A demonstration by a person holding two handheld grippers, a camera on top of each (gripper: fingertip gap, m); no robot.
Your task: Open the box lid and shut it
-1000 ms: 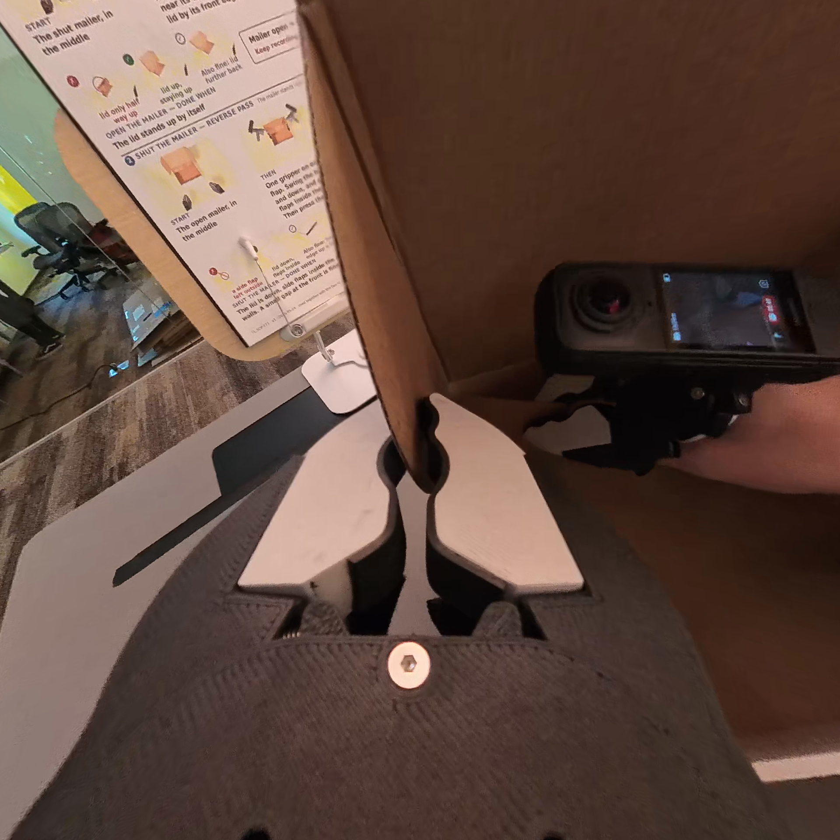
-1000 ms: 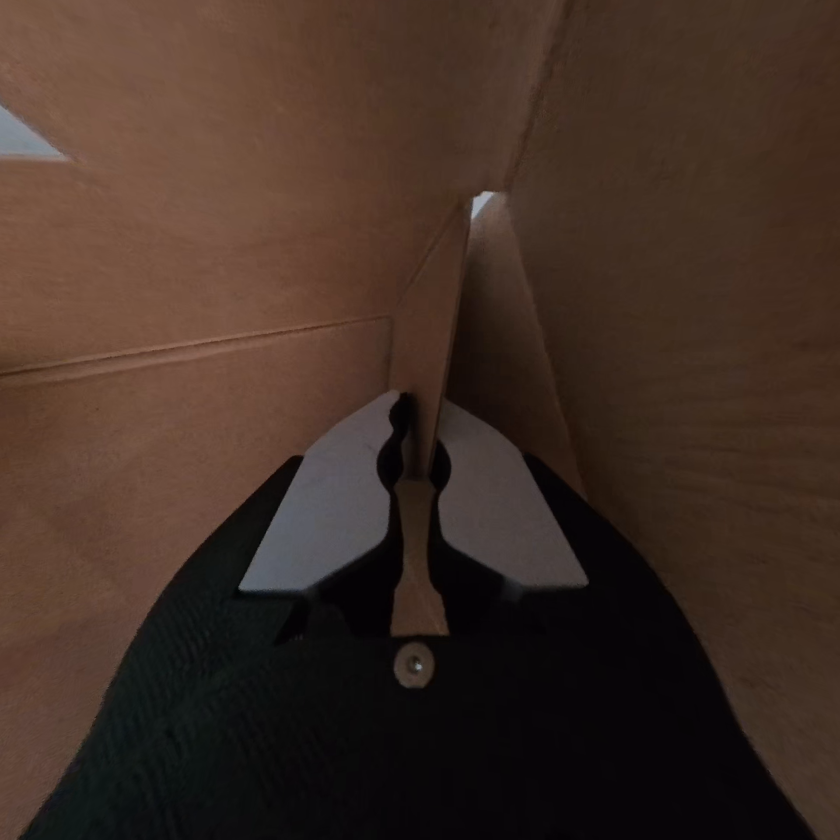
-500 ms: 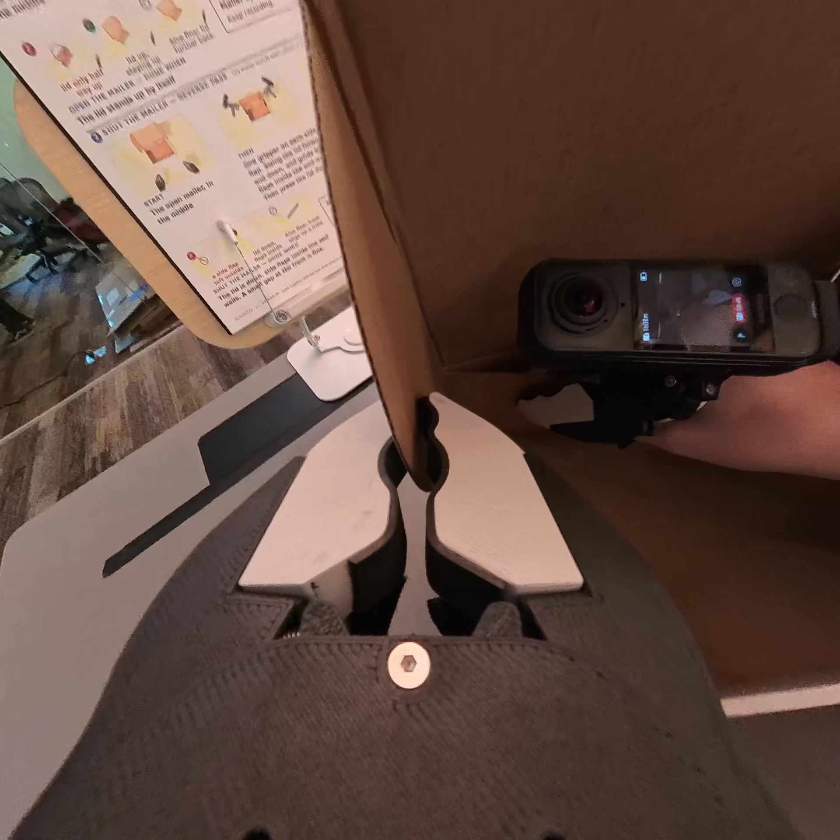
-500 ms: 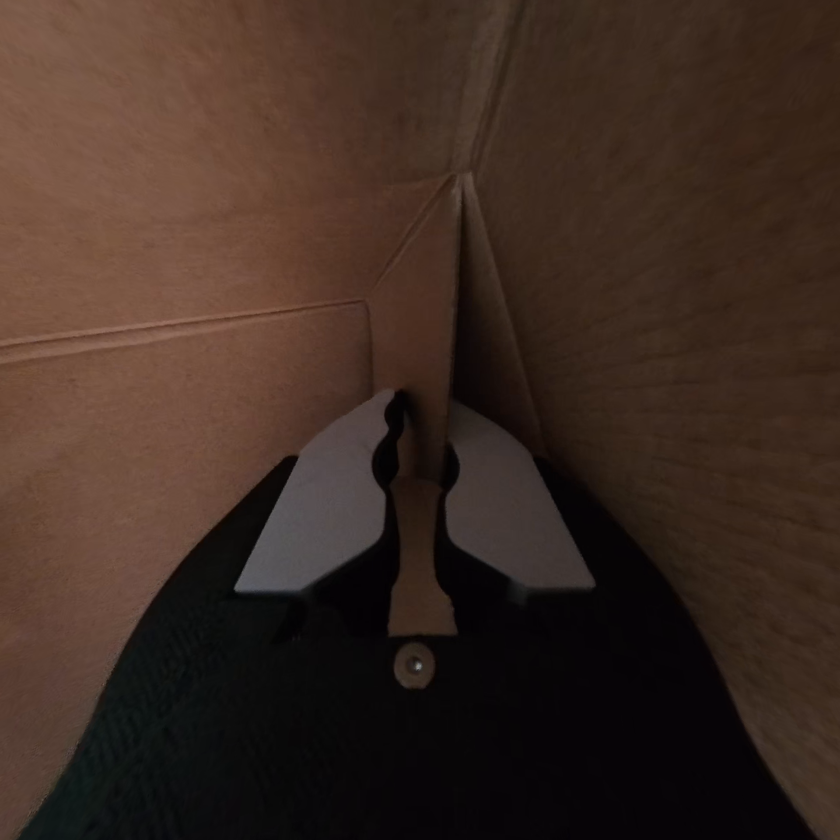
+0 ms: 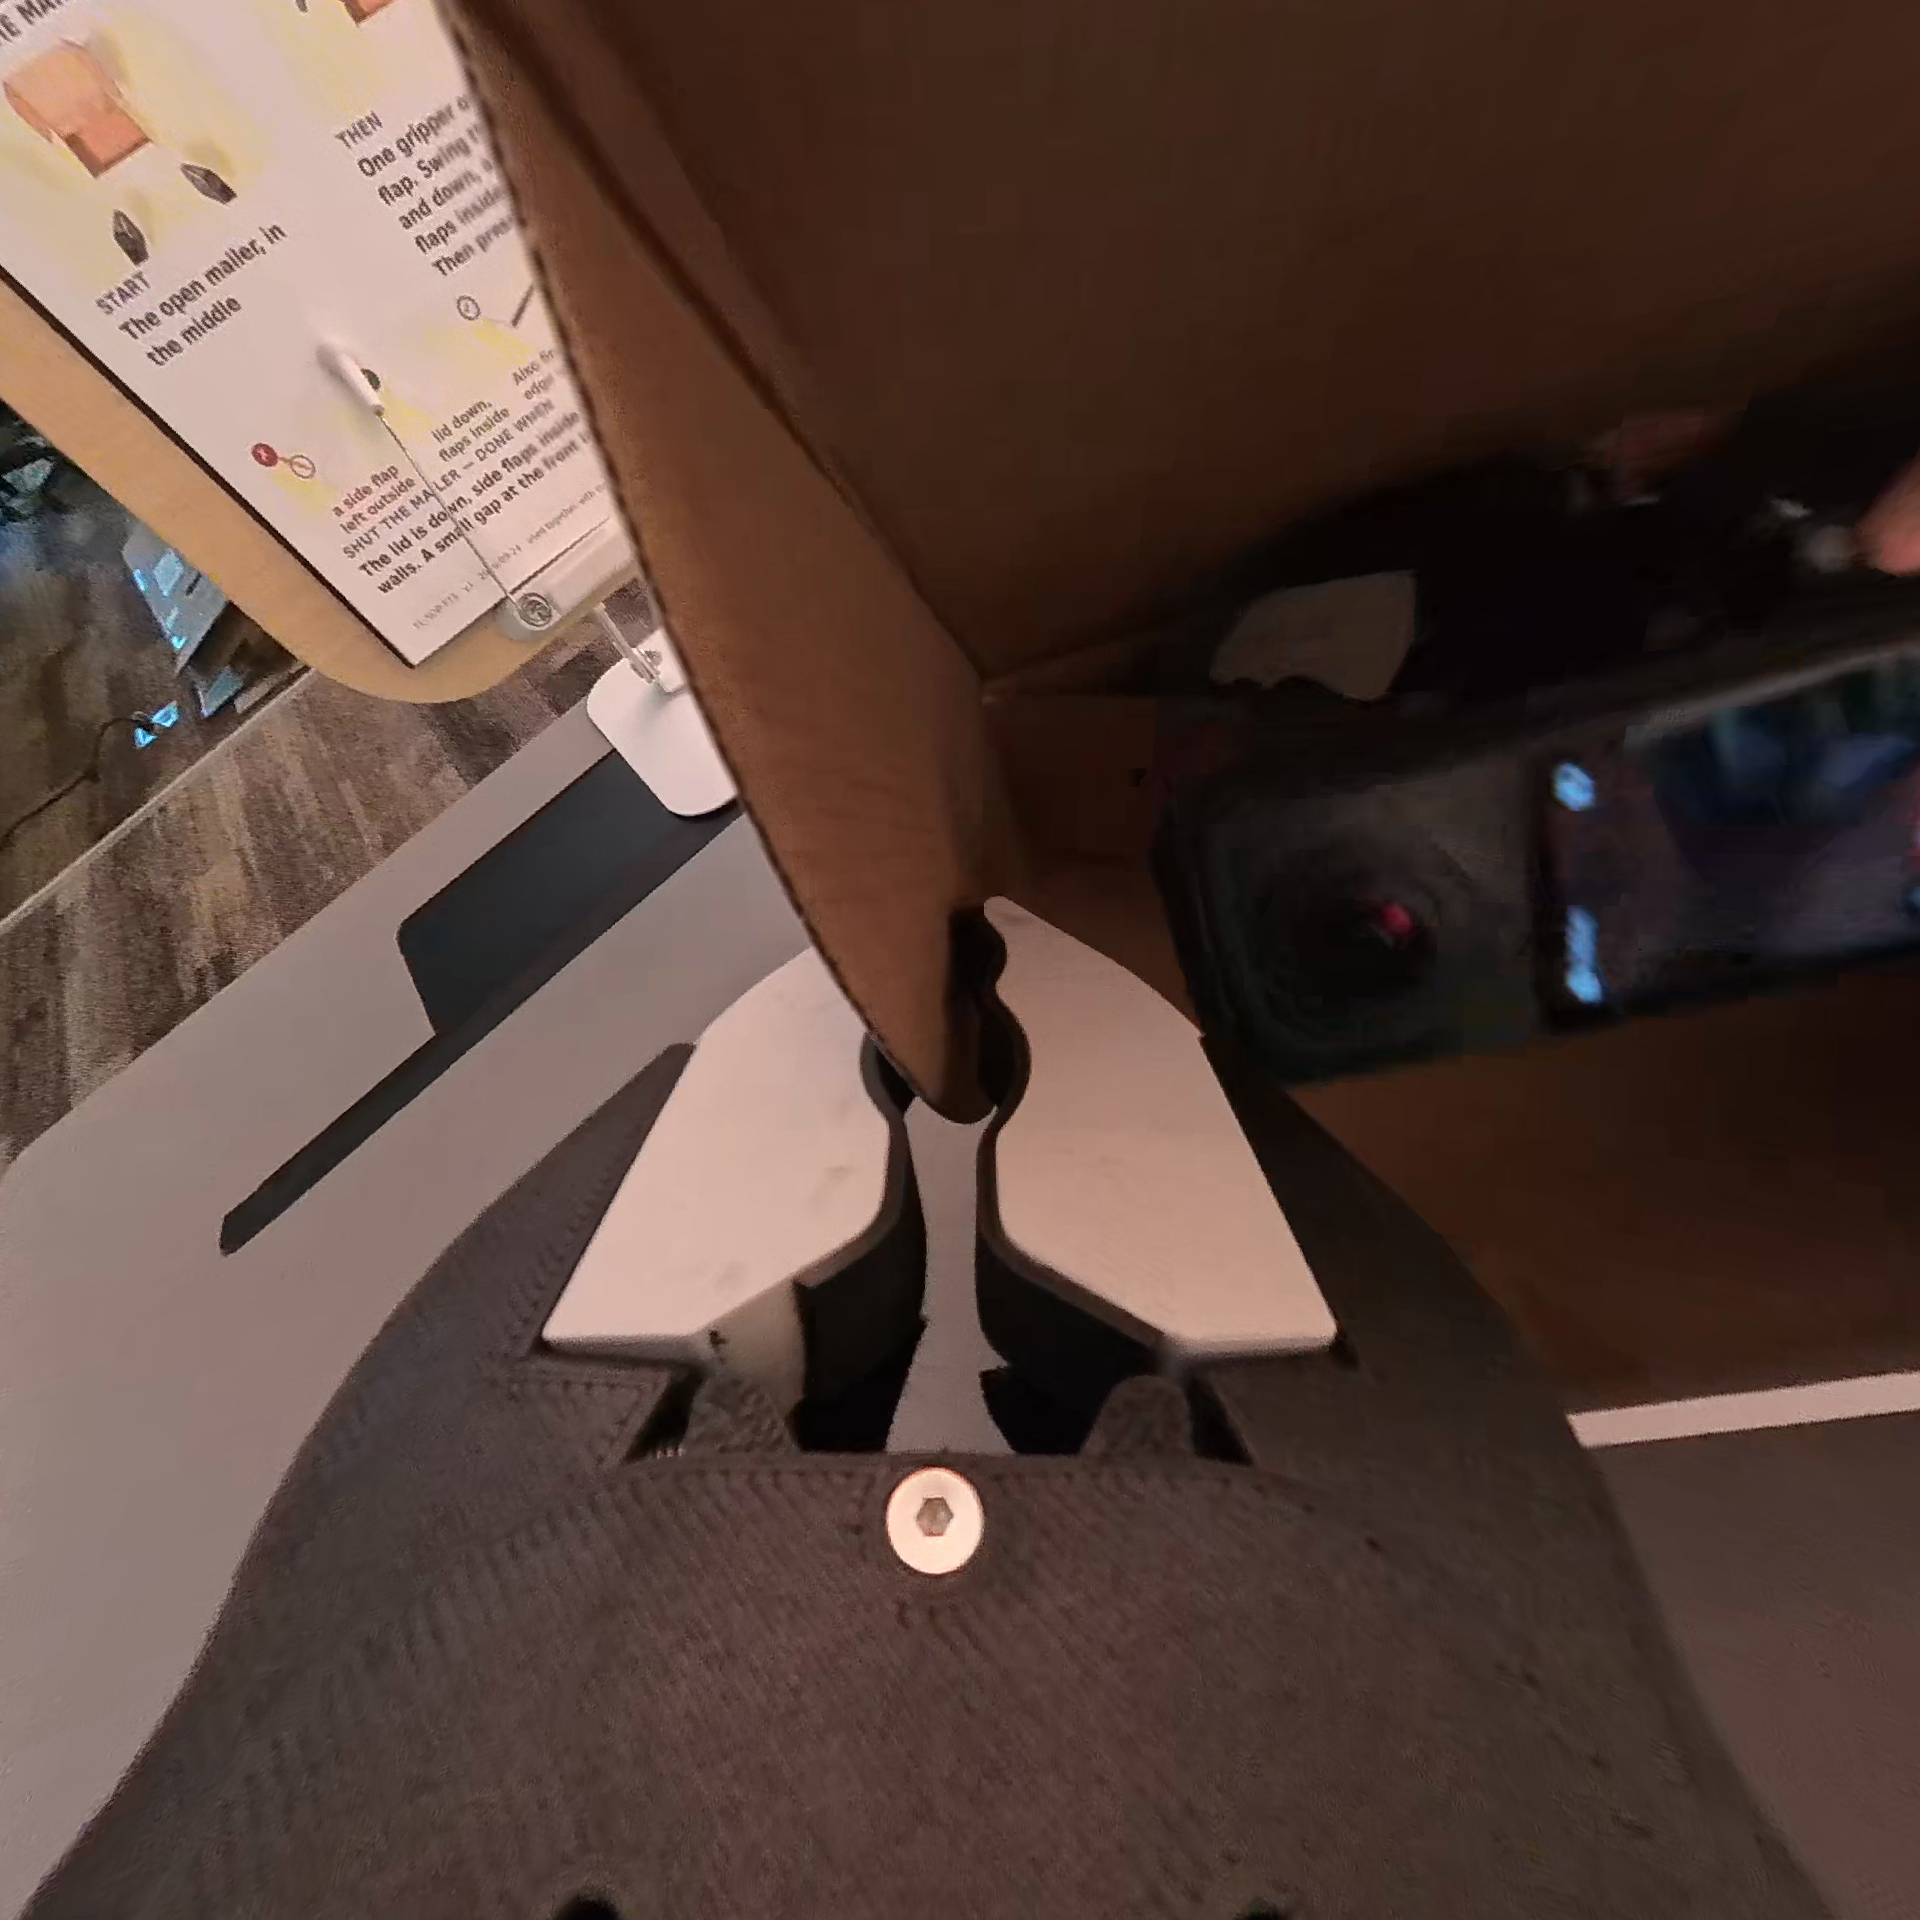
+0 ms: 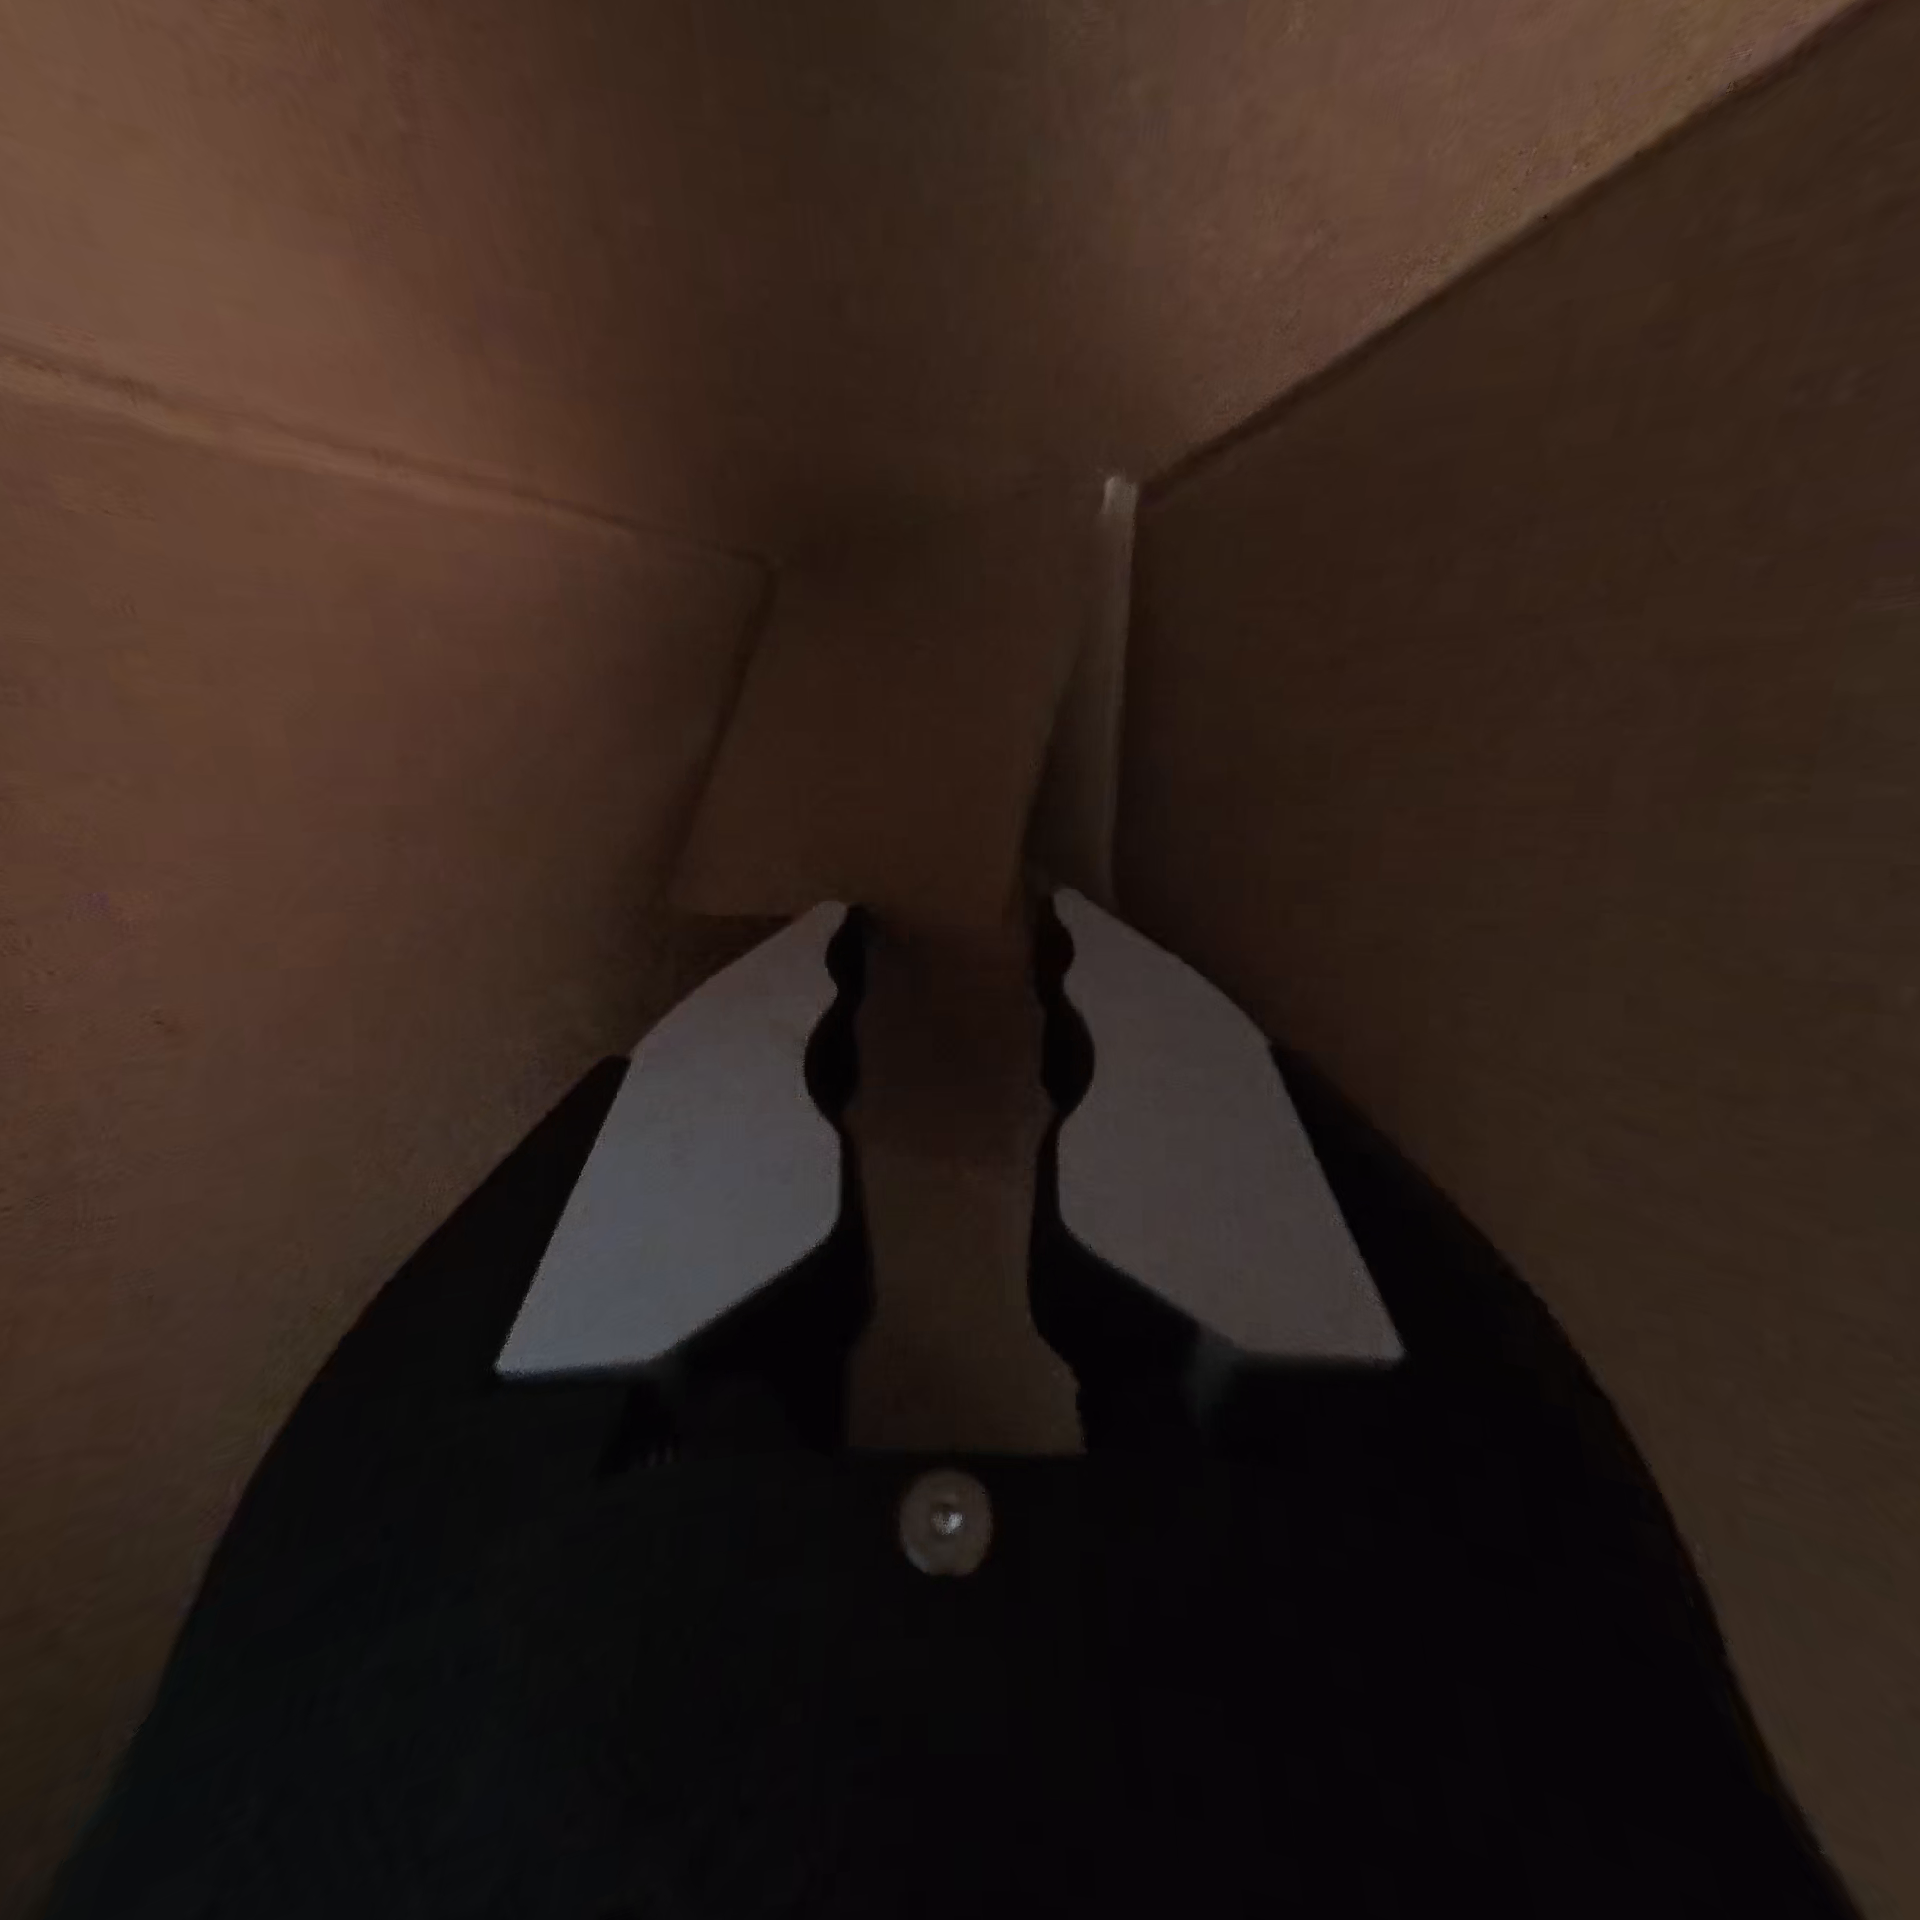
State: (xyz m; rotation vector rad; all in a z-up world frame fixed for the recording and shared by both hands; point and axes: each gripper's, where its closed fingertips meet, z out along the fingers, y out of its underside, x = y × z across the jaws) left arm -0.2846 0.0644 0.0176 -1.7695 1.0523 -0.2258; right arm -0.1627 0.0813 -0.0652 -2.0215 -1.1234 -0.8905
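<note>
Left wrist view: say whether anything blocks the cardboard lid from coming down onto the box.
Yes. The right tongs, with their black camera, reach inside the brown cardboard box beneath the raised brown cardboard lid, which the left tongs pinch by its side flap. The lid probably cannot shut until they withdraw.

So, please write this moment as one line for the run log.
left gripper: shut on lid side flap | right gripper: open, astride right flap inside cardboard box | lid: partly lowered
</note>
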